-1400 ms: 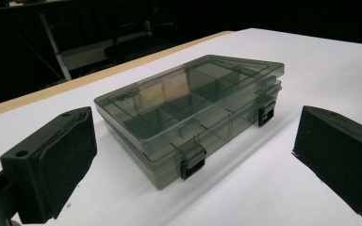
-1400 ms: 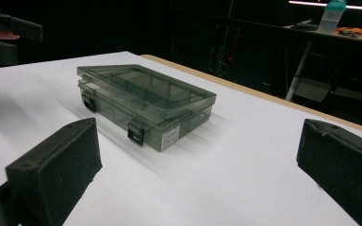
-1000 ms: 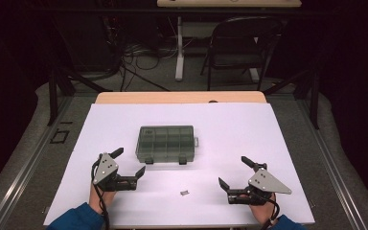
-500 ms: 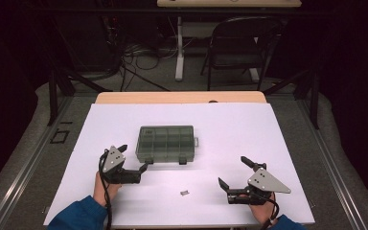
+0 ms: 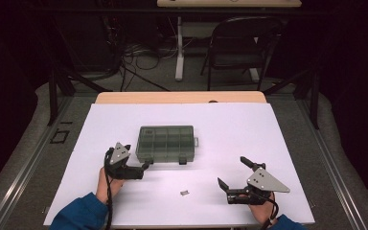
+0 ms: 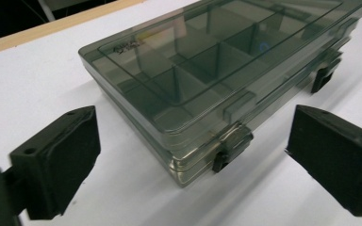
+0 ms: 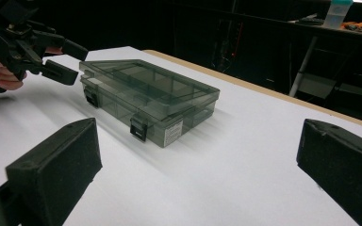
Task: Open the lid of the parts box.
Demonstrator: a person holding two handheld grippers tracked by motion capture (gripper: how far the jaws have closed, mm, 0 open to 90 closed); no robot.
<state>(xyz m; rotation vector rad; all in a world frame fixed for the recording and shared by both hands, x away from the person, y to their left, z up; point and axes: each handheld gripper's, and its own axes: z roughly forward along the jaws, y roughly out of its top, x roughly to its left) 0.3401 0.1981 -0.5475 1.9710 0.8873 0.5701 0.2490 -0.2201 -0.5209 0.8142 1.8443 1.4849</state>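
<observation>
A smoky clear plastic compartment box (image 5: 166, 143) lies shut in the middle of the white table (image 5: 249, 124). Its two front latches face me. My left gripper (image 5: 135, 157) is open at the box's front left corner. In the left gripper view its jaws (image 6: 195, 136) stand either side of that corner (image 6: 188, 113), where the nearer latch (image 6: 231, 146) sits, without touching it. My right gripper (image 5: 234, 172) hovers open and empty near the front right of the table. From there it faces the box (image 7: 146, 101) and the left gripper (image 7: 52, 56). A tiny dark part (image 5: 184, 192) lies on the table between the grippers.
A wooden strip (image 5: 179, 97) runs along the table's far edge. Beyond it stand a folding chair (image 5: 242, 43) and a desk leg with floor cables (image 5: 139, 52). Bare white surface surrounds the box on all sides.
My left gripper has moved forward and turned in toward the box's front left corner. The right gripper and the box have stayed put.
</observation>
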